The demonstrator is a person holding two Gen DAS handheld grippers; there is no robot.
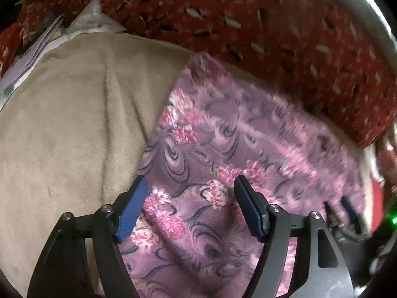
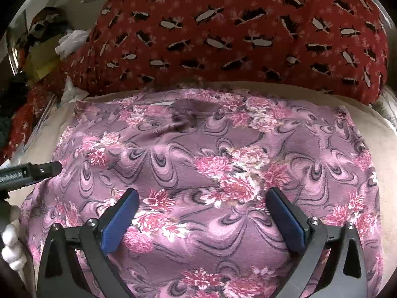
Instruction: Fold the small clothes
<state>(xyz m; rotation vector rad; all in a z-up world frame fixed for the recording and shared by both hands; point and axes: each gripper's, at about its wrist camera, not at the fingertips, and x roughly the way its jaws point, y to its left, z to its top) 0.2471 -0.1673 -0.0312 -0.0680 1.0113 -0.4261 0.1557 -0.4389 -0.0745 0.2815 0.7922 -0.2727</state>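
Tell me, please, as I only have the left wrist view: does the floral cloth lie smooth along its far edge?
Observer: Not quite. The floral cloth has a dark pucker near the middle of its far edge.
Operator: Thank you. Are the right tongs holding anything?
Observer: No, the right tongs are open over the cloth, gripping nothing.
Operator: And the cloth's right side?
Observer: Its right edge lies on the beige blanket, short of the red cushion.

Purple garment [image 2: 198, 164] with pink floral print, spread mostly flat on beige cloth, slightly wrinkled near its far edge
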